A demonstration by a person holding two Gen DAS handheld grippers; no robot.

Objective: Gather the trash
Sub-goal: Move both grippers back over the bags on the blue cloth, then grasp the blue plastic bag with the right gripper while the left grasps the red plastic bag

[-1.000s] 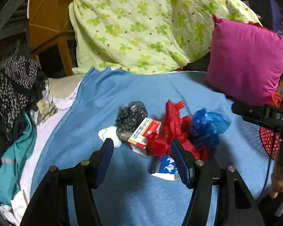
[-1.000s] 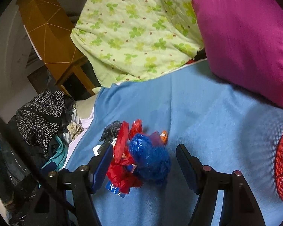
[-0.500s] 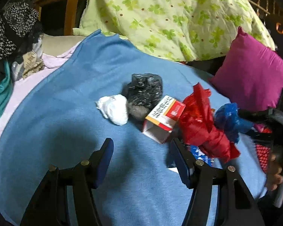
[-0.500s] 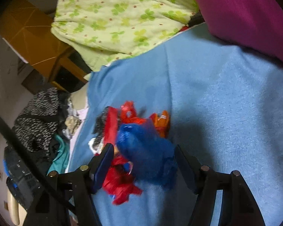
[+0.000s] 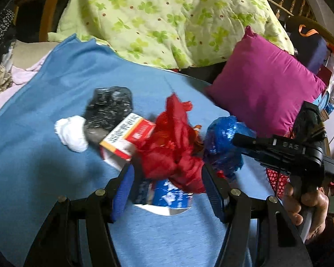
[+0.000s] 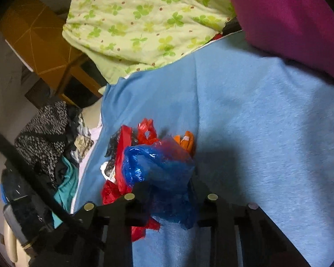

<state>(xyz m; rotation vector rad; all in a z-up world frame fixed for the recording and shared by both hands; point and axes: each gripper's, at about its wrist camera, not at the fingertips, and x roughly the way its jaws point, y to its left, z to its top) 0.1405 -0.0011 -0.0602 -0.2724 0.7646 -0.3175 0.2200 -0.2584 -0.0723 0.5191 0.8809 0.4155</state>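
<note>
A heap of trash lies on the blue blanket [image 5: 44,166]: a black bag [image 5: 108,109], a white tissue wad [image 5: 72,133], a red and white carton [image 5: 127,138], a red plastic bag [image 5: 171,149], a blue printed packet [image 5: 164,195] and a blue plastic bag [image 5: 222,142]. My left gripper [image 5: 167,189] is open, its fingers on either side of the red bag and the blue packet. My right gripper [image 6: 167,191] is closed around the blue plastic bag [image 6: 160,169]; it also shows in the left wrist view [image 5: 240,140] at the bag. An orange wrapper [image 6: 185,141] lies behind.
A magenta pillow [image 5: 264,84] and a green flowered quilt [image 5: 167,17] lie at the back. A red mesh basket [image 5: 275,178] stands at the right behind the right gripper. Clothes [image 6: 47,138] are piled at the left edge of the bed, by a wooden cabinet [image 6: 38,44].
My left gripper moved forward and right until its fingers straddle the red bag. My right gripper moved in on the blue bag and closed on it.
</note>
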